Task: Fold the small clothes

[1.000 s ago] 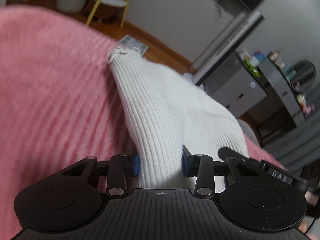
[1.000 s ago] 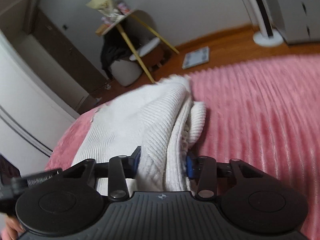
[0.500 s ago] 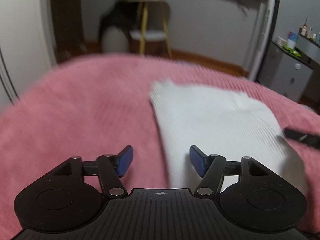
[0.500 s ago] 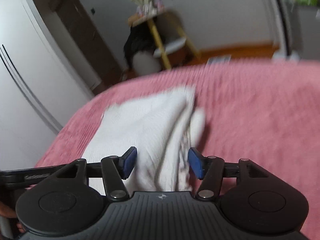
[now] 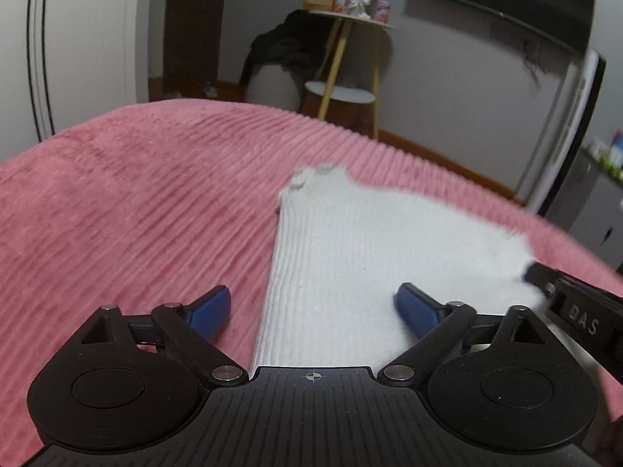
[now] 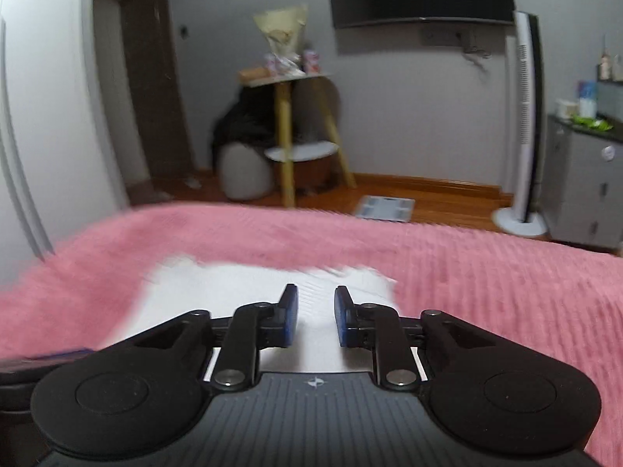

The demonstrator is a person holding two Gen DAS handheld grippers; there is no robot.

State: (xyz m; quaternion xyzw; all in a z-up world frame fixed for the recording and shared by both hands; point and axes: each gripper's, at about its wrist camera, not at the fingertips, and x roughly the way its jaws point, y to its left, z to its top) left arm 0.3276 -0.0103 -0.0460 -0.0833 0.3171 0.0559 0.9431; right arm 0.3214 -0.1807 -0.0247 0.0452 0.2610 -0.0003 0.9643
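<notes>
A white ribbed knit garment [image 5: 373, 249] lies folded flat on the pink ribbed bedspread [image 5: 136, 210]. My left gripper [image 5: 313, 307] is wide open just above its near edge and holds nothing. The garment also shows in the right wrist view [image 6: 218, 288]. My right gripper [image 6: 313, 317] hovers over it with its jaws a narrow gap apart and nothing between them. The right gripper's black body [image 5: 576, 307] pokes in at the right of the left wrist view.
Beyond the bed's far edge stand a yellow-legged side table [image 6: 296, 132] with a bouquet, a dark garment over a pouf [image 6: 241, 155], a bathroom scale [image 6: 385, 206] on the wood floor, a tower fan [image 6: 525, 124] and a grey cabinet [image 6: 588, 186].
Both grippers let go of the white garment and drew back and up. The left jaws opened wide. The right jaws opened, then narrowed. The garment now lies flat.
</notes>
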